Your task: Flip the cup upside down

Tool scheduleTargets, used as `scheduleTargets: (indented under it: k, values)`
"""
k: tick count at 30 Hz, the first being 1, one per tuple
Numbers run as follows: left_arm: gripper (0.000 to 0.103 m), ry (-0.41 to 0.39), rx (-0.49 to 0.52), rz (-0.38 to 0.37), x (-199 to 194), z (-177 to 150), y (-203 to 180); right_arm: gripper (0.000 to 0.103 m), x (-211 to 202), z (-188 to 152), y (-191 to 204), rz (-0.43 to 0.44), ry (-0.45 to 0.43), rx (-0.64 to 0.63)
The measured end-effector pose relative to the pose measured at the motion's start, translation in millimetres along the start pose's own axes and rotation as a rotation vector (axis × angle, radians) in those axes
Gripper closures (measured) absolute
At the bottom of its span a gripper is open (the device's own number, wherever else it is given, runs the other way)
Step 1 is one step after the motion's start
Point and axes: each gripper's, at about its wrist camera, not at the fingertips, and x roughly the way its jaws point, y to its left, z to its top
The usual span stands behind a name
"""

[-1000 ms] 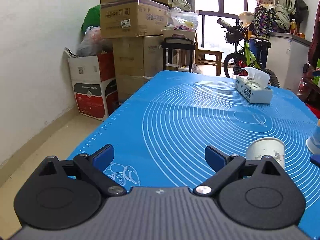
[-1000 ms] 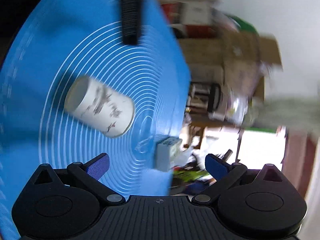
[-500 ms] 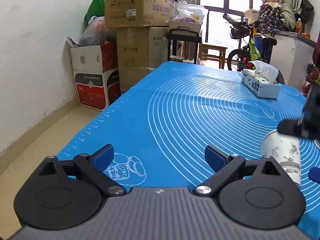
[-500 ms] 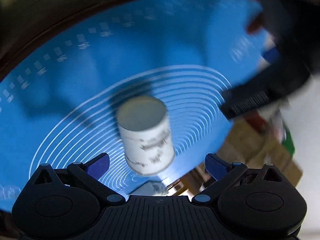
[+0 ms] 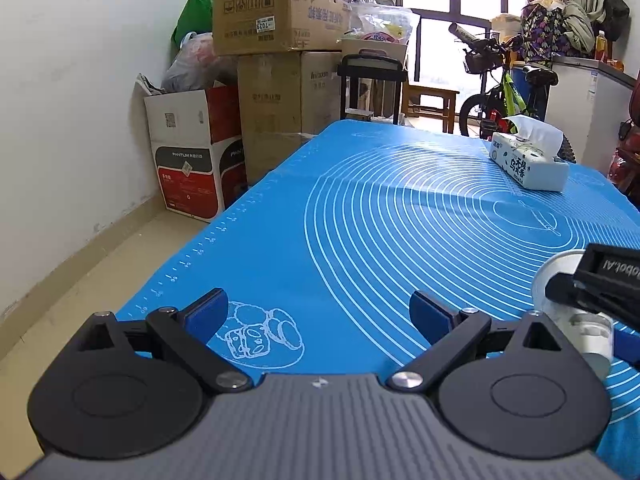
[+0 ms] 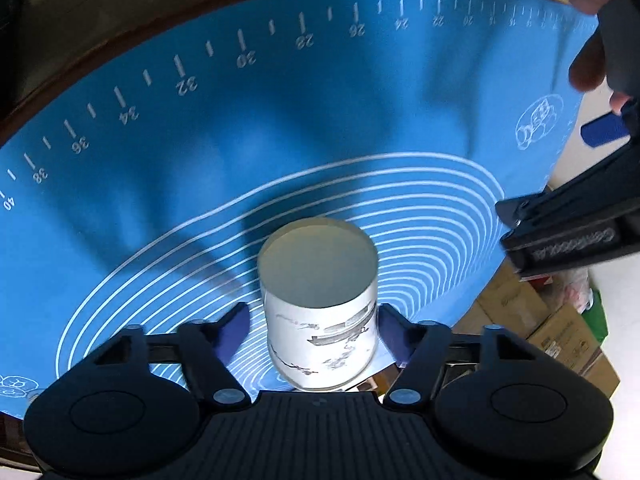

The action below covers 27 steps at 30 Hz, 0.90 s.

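Note:
A white paper cup [image 6: 320,312] with grey ink drawings stands between my right gripper's [image 6: 314,324] blue pads [image 6: 236,328], which have narrowed around its wall; contact is hard to judge. The right gripper is turned over, pointing back toward the table's near edge. In the left wrist view the cup [image 5: 576,320] shows at the far right, partly hidden by the right gripper's black body [image 5: 600,284]. My left gripper [image 5: 320,316] is open and empty over the blue mat [image 5: 360,220], left of the cup.
A tissue box [image 5: 528,162] lies at the mat's far right. Cardboard boxes [image 5: 276,12], a black cart and a bicycle [image 5: 504,92] stand beyond the table's far end. A white wall runs along the left. The left gripper's body [image 6: 580,236] shows at right in the right wrist view.
The right gripper has rolled over and closed in on the cup, its pads narrowing from wide open to either side of the cup. The left gripper has drifted slightly.

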Motion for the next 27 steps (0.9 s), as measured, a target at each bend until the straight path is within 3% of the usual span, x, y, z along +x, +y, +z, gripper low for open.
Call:
scheduleTargets:
  k: [2,5,11,15,20,27]
  values:
    - [0.006,0.000,0.004,-0.004,0.1,-0.4,-0.8,0.039,0.2,-1.3,0.9,-0.009,0.005,0.019]
    - [0.006,-0.001,0.015,-0.010,-0.4,-1.0,-3.6,0.040,-3.0,-5.0,-5.4,0.026,-0.001,0.106]
    - [0.007,0.000,0.033,-0.014,-1.1,-2.2,-8.2,0.040,-8.9,-22.9,-16.2,-0.012,-0.014,0.315]
    - [0.007,-0.011,0.036,-0.027,-5.9,0.9,-11.9,0.040,-23.0,-54.5,-30.2,0.002,-0.037,0.593]
    - [0.007,-0.033,0.055,-0.051,-14.1,6.9,-21.0,0.040,-36.0,-96.9,-37.5,0.043,-0.103,1.049]
    - [0.007,-0.068,0.102,-0.074,-23.3,14.8,-38.4,0.041,-43.5,-157.1,-16.1,0.045,-0.212,1.647]
